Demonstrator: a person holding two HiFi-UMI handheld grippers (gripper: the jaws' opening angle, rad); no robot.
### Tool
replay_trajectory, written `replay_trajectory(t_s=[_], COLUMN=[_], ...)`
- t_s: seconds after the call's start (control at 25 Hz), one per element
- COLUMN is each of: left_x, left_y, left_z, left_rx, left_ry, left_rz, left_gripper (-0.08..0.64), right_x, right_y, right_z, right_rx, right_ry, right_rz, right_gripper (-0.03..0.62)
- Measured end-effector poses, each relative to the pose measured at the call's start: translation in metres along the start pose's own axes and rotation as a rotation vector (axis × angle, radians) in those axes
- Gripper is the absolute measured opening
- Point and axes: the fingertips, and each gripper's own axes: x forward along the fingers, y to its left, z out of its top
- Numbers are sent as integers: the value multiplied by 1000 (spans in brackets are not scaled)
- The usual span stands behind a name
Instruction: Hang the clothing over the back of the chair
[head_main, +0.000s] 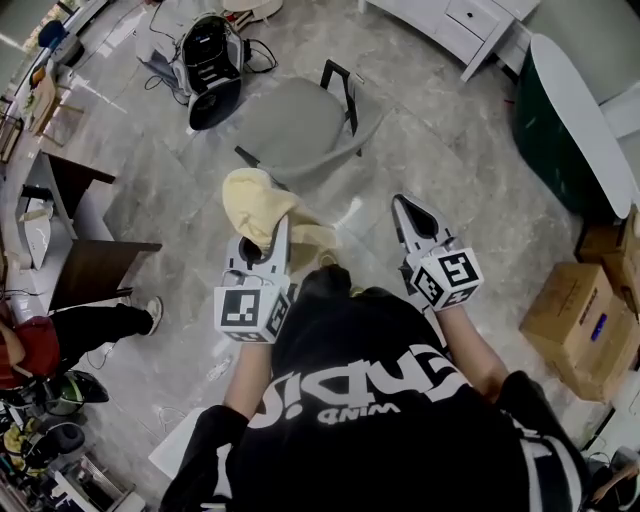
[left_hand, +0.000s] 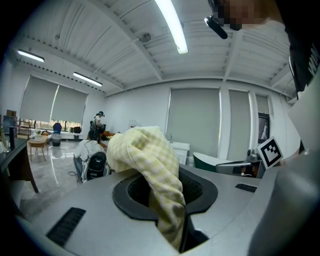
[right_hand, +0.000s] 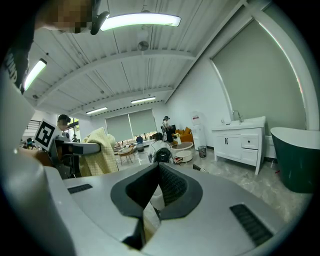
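1. The left claw is clamped on a pale yellow checked cloth. Its jaws stand only slightly apart, with the fabric pinched between them.
2. In the left gripper view the cloth bunches up over the jaw tips, and one fold runs back down the slit toward the camera.
3. In the head view the cloth bulges out at 12 o'clock from the left claw's tips. A loose part hangs toward 4 o'clock of them, in the air above the pale floor.
4. The right claw is closed on itself, its tips meeting in a point with nothing gripped. It sits at 3 o'clock of the left claw, about level with it and apart from the cloth.
5. Both claws point toward 12 o'clock, where a grey chair with a black frame stands on the floor. The cloth is short of the chair and not on it.
6. A black bag lies at 10 o'clock of the chair, a white cabinet at 2 o'clock, and a dark green tub with a white rim at 3 o'clock.
7. Cardboard boxes stand at 4 o'clock of the right claw. Another person is at 9 o'clock of the left claw, by the picture's edge.
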Motion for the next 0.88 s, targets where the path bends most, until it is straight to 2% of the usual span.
replay_trajectory(t_s=[0.16,0.44,0.88], left_x=[23,54,109], left_y=[15,32,45], left_z=[12,48,172], left_rx=[12,49,195], left_ry=[-6,-50,-201], left_rz=[-25,4,-11], left_gripper=[100,100,100], right_x=[22,50,81], right_y=[-7,-16,-31], right_z=[14,25,43], right_rx=[-4,-7,-37], right_ry=[-11,-3,-6], right_rz=[-11,27,84], right_gripper=[14,14,14])
